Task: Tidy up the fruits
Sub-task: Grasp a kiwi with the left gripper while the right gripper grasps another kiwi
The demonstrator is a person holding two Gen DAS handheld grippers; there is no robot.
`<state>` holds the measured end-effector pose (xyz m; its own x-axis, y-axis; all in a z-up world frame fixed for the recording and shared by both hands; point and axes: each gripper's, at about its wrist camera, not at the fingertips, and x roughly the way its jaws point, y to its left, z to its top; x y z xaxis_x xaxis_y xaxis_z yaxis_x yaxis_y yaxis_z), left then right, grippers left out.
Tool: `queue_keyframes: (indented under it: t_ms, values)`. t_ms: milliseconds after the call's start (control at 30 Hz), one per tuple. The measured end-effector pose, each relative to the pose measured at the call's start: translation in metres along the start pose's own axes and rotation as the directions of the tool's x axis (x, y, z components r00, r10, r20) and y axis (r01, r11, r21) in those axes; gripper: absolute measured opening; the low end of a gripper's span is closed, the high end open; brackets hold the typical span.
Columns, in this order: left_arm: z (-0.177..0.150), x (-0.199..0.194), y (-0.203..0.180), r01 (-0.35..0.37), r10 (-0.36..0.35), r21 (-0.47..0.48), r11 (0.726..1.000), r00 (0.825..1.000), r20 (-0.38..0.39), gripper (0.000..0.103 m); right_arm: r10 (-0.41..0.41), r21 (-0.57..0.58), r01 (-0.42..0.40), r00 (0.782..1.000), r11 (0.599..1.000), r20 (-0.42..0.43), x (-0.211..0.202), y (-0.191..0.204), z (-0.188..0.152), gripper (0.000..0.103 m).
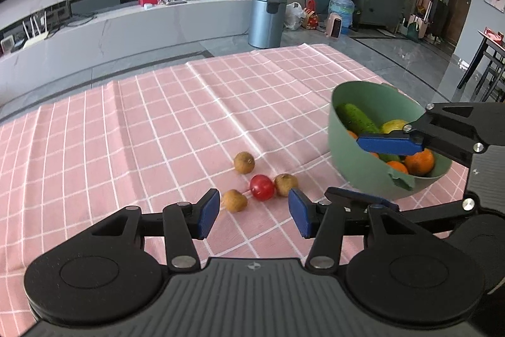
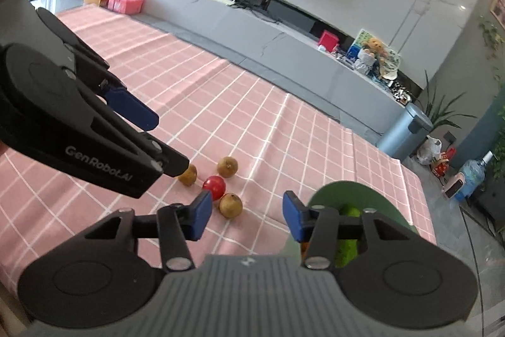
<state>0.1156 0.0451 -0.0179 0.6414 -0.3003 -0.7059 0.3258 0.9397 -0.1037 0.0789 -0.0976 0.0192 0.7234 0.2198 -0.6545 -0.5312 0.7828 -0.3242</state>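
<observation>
Four loose fruits left on the table (image 1: 126,122), roughly mid-cloth, just beside the green bowl (image 1: 344,153) near its right edge; the bowl already holds a cucumber (image 1: 358,117) and oranges (image 1: 419,161).

My left hand-held gripper (image 1: 254,210) is released, jaws wide, empty, low over the cluster. Right hand-held gripper (image 2: 246,213) is also released and empty, over the bowl side.

Risks I see: three brown fruits (image 1: 244,162) and the red tomato (image 1: 262,187) sit touching. Closing on one will likely nudge the others, and round fruit rolls on cloth. The two grippers are close, so a collision is possible. Squeezing the tomato hard could burst it.
</observation>
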Motion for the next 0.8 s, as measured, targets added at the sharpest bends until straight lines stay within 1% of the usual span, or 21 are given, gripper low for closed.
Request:
queue_keyframes:
  t_ms: [67, 100, 200, 267, 367, 467, 600, 700, 800]
  values:
    - [-0.003, 0.003, 0.005, 0.011, -0.011, -0.012, 1.000, 1.000, -0.003, 0.060, 0.010, -0.015, -0.010, 1.000, 1.000, -0.013, 0.009, 0.001, 0.001, 0.041]
    - [-0.004, 0.004, 0.007, 0.017, -0.017, -0.018, 1.000, 1.000, -0.005, 0.060, 0.014, -0.023, -0.014, 1.000, 1.000, -0.018, 0.014, 0.002, 0.001, 0.038]
    - [-0.007, 0.008, 0.014, 0.037, -0.037, -0.040, 0.999, 0.999, -0.012, 0.060, 0.022, -0.043, -0.024, 0.999, 0.999, -0.034, 0.026, 0.004, 0.001, 0.036]
    - [-0.009, 0.012, 0.017, 0.048, -0.050, -0.054, 0.997, 0.999, -0.022, 0.058, 0.026, -0.053, -0.029, 0.999, 0.998, -0.045, 0.035, 0.005, 0.001, 0.036]
    - [-0.010, 0.017, 0.019, 0.048, -0.049, -0.058, 0.997, 0.998, -0.028, 0.058, 0.032, -0.077, -0.036, 0.998, 0.996, -0.058, 0.046, 0.008, 0.000, 0.028]
    - [-0.011, 0.024, 0.023, 0.057, -0.059, -0.070, 0.996, 0.998, -0.024, 0.055, 0.048, -0.105, -0.055, 0.996, 0.993, -0.069, 0.056, 0.010, -0.001, 0.027]
    - [-0.011, 0.037, 0.029, 0.061, -0.064, -0.109, 0.992, 0.998, -0.026, 0.052, 0.058, -0.154, -0.072, 0.994, 0.986, -0.093, 0.072, 0.015, -0.004, 0.026]
    - [-0.010, 0.045, 0.032, 0.069, -0.073, -0.138, 0.988, 0.997, -0.024, 0.050, 0.060, -0.176, -0.079, 0.992, 0.981, -0.108, 0.081, 0.017, -0.006, 0.026]
    - [-0.010, 0.052, 0.033, 0.067, -0.073, -0.143, 0.987, 0.997, -0.031, 0.049, 0.056, -0.187, -0.078, 0.991, 0.979, -0.120, 0.090, 0.017, -0.007, 0.026]
